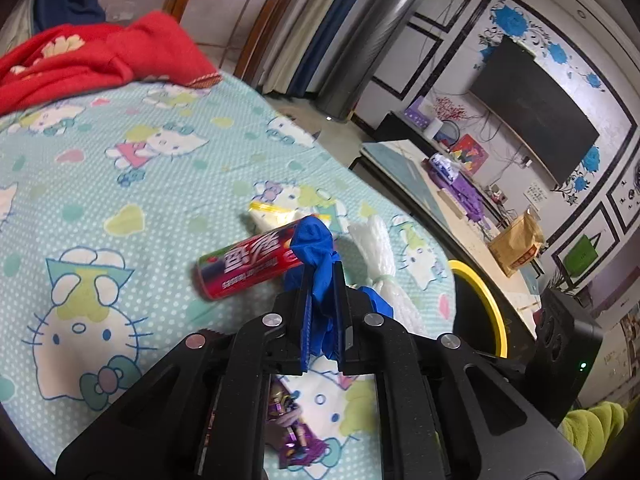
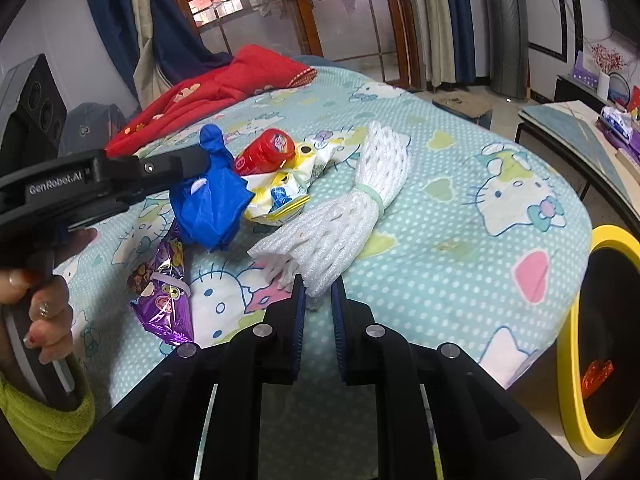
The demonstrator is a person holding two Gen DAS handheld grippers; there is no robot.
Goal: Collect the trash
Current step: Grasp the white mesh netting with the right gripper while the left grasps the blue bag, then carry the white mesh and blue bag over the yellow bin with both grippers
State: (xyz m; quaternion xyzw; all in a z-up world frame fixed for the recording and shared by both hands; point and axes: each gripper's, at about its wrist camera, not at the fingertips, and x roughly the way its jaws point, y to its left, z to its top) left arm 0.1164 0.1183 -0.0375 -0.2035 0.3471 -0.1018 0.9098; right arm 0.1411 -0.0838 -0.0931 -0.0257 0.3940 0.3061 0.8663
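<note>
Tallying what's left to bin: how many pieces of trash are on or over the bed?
5. Blue glove in the left claw; foam net in the right claw; red can, yellow wrapper, purple wrapper on the bedsheet. Others may be hidden.

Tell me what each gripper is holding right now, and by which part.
The left gripper is shut on the blue glove, pinching its bunched middle. The right gripper is shut on the white foam net, gripping its frayed near end.
</note>
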